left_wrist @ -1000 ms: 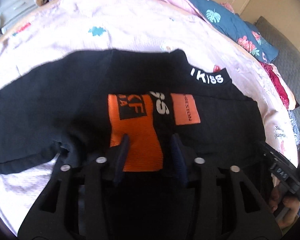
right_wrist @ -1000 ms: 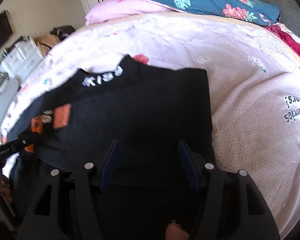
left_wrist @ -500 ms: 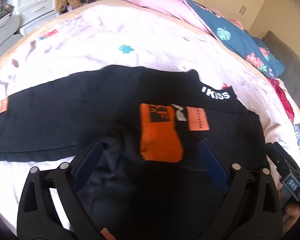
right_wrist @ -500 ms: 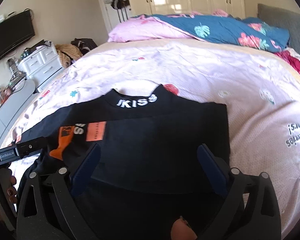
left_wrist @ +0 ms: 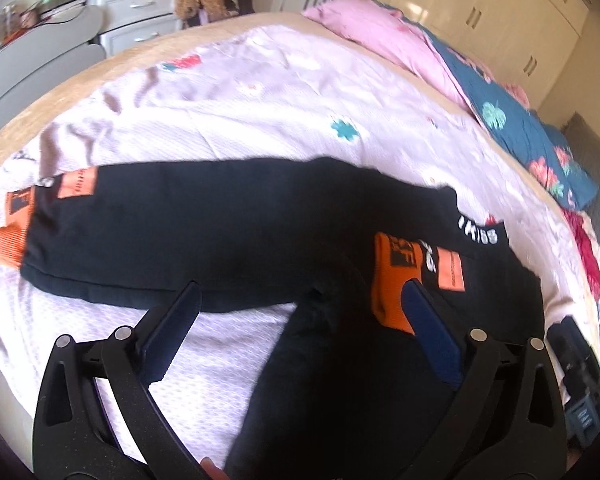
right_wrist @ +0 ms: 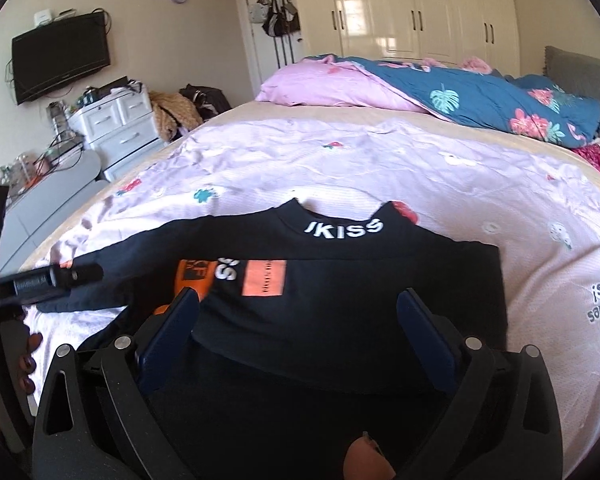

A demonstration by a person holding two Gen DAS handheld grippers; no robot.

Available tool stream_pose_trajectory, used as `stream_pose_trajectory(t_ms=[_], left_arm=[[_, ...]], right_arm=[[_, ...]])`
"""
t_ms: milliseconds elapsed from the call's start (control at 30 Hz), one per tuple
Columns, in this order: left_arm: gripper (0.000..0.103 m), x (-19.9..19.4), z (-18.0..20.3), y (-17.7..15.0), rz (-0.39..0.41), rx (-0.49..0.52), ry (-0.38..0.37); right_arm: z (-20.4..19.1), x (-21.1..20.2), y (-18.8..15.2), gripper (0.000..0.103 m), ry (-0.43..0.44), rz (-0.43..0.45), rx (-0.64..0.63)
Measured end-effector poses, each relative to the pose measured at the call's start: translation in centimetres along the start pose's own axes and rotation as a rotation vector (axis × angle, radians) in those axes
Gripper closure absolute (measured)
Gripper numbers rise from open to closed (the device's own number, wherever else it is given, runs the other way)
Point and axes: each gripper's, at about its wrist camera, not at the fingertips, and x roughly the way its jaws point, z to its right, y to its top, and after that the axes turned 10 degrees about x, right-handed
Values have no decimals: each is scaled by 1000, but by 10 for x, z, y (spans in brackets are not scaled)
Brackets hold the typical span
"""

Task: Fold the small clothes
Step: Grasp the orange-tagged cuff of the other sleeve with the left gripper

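A black sweatshirt (left_wrist: 220, 232) lies flat on the pink bedsheet (left_wrist: 260, 120), its "KISS" collar (right_wrist: 342, 226) pointing away from me. One sleeve stretches out to the left and ends in an orange cuff (left_wrist: 14, 232). The other sleeve is folded across the chest, with its orange cuff (left_wrist: 396, 280) beside an orange patch (right_wrist: 264, 278). My left gripper (left_wrist: 300, 320) hangs open above the shirt's left side, one blue pad (left_wrist: 432, 332) in front of the folded cuff. My right gripper (right_wrist: 300, 320) is open over the shirt's lower body, holding nothing.
A pink pillow (right_wrist: 332, 84) and a blue floral quilt (right_wrist: 480, 96) lie at the head of the bed. White drawers (right_wrist: 116, 124) and a wall television (right_wrist: 60, 56) stand to the left, wardrobes (right_wrist: 420, 8) behind. Red cloth (left_wrist: 588, 248) lies at the right edge.
Both grippers opened wide, let go of the shirt, and drew back and upward. The sleeve with the orange cuff stays folded across the chest.
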Motion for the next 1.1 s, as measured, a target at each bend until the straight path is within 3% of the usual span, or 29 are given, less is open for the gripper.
stream_pose_trajectory(t_ms=[400,867,1100], left_arm=[[9,-9,-71,8,38,-219,180],[9,-23,-132,-3,53,-431,317],[9,-20,-161,-10,34,-545,342]], right_arm=[[-55,16,-7,5,40,-55,-77],[-127,30,1,5,168,-98,-129],[-149,36,12,5,204,-87,-109]])
